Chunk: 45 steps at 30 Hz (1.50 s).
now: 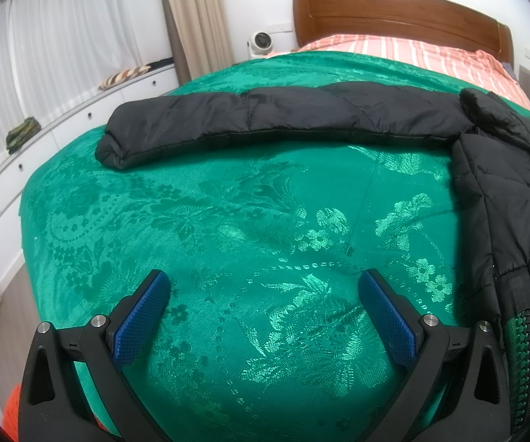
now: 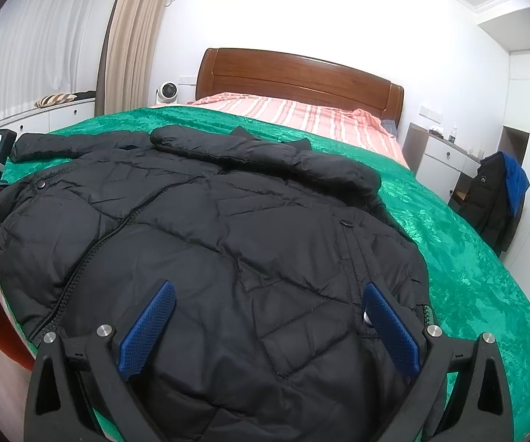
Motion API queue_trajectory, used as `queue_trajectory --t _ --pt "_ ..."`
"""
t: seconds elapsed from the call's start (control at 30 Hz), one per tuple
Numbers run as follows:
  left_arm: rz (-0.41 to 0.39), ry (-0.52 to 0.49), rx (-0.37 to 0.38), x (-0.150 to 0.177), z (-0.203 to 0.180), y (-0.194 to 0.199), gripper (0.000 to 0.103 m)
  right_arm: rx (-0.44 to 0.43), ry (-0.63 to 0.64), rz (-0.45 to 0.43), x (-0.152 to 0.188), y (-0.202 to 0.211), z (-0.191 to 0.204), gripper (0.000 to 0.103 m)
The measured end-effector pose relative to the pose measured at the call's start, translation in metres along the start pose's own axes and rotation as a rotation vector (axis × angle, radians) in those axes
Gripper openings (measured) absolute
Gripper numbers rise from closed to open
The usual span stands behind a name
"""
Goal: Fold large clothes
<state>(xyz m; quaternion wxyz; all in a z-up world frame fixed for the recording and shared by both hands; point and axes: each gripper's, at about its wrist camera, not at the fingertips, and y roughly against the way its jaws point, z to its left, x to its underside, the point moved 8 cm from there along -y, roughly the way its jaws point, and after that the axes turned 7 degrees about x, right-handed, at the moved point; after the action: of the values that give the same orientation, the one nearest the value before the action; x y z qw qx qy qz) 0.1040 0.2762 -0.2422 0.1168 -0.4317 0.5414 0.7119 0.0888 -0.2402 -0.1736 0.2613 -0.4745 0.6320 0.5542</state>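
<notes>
— What is the black jacket (image 2: pixel 206 228) looking like?
— It is showing matt, quilted, puffy cloth; the green bedspread (image 1: pixel 228 221) is gleaming like satin with a woven flower pattern.
— And the headboard (image 2: pixel 294 77)?
— Glossy brown wood. The right gripper (image 2: pixel 270 302) fingers (image 2: pixel 148 328) are wearing rough-textured blue pads on matt black plastic.

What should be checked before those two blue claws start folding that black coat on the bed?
1. Left gripper open and empty: ok.
2. Right gripper open and empty: ok.
3. Black jacket lying spread on the green bedspread: ok.
4. Left sleeve stretched out flat, free to fold in: ok.
5. Zipper closed all the way: cannot tell.
6. Right sleeve laid out straight: not ok, it lies bunched near the shoulder.
</notes>
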Motion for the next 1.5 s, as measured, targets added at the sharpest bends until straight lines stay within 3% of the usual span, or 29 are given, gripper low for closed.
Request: queue_trajectory --t 0.4,0.77,1.23,1.37,1.5 --pt "0.039 0.007 0.024 -0.004 0.003 -0.003 0.103 0.002 0.005 0.001 0.0 0.0 0.0 0.101" --pt "0.24 0.018 0.14 -0.016 0.006 -0.008 0.103 0.002 0.005 0.001 0.0 0.0 -0.001 0.101" --pt "0.209 -0.033 0.278 -0.051 -0.024 0.018 0.103 0.003 0.005 -0.007 0.0 0.002 -0.002 0.101" --pt "0.21 0.06 0.315 -0.061 -0.011 0.015 0.103 0.004 0.002 -0.011 0.0 0.003 -0.003 0.101" --pt "0.185 0.315 0.395 -0.08 0.028 0.001 0.103 0.004 0.014 -0.003 0.001 0.002 -0.001 0.101"
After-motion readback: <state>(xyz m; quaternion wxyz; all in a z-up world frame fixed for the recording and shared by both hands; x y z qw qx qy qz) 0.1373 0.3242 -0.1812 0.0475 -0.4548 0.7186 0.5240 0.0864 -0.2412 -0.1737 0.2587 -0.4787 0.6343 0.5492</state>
